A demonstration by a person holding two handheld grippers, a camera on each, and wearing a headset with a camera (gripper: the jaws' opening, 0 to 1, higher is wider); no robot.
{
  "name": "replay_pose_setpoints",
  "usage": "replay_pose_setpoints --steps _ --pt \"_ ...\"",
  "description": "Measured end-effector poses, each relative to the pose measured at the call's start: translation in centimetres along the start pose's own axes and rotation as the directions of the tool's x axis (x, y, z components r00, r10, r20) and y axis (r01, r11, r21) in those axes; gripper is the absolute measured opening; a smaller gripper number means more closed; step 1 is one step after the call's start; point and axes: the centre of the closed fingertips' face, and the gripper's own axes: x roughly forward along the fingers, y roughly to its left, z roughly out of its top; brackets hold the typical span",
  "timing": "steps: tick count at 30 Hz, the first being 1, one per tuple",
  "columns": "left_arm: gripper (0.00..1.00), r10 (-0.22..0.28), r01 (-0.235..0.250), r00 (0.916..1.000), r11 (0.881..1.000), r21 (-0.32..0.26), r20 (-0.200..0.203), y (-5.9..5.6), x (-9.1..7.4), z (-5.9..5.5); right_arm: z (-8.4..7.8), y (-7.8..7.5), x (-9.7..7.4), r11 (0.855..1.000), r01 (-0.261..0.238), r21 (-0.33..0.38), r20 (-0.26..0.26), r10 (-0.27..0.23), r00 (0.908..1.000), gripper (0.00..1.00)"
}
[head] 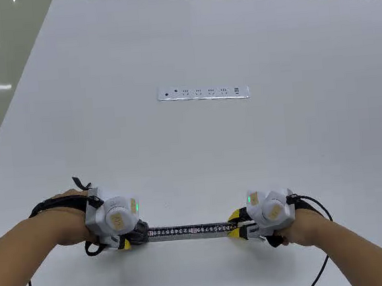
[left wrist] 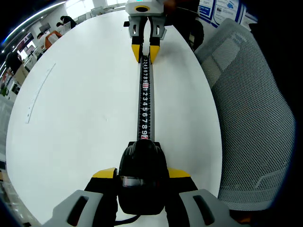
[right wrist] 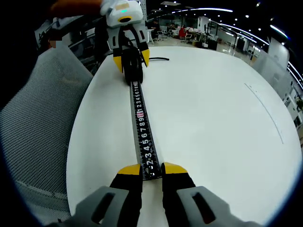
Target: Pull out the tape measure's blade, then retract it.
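The black tape measure case [left wrist: 142,175] sits between the yellow-tipped jaws of my left gripper [left wrist: 142,176], which is shut on it; in the head view the case [head: 140,234] is near the table's front edge. Its numbered blade [head: 191,230] runs straight across to my right gripper [head: 238,224], also seen as the blade [left wrist: 145,101] and the blade [right wrist: 142,127] lying just over the white table. My right gripper [right wrist: 151,171] is shut on the blade's end. Each gripper appears at the far end of the other's view: the right gripper [left wrist: 145,49] and the left gripper [right wrist: 130,59].
A white power strip [head: 203,93] lies flat in the middle of the white table [head: 245,152]. A grey mesh chair [left wrist: 251,118] stands beside the table's near edge. Cables trail from both grippers. People sit at desks in the far background.
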Motion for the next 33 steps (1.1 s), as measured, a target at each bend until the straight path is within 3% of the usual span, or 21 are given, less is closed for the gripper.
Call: replay_pose_setpoints --steps 33 --pt "0.35 0.006 -0.006 1.0000 1.000 -0.005 0.004 0.0 -0.1 0.0 -1.5 -0.4 -1.1 1.000 0.010 0.020 -0.020 -0.009 0.9998 0.14"
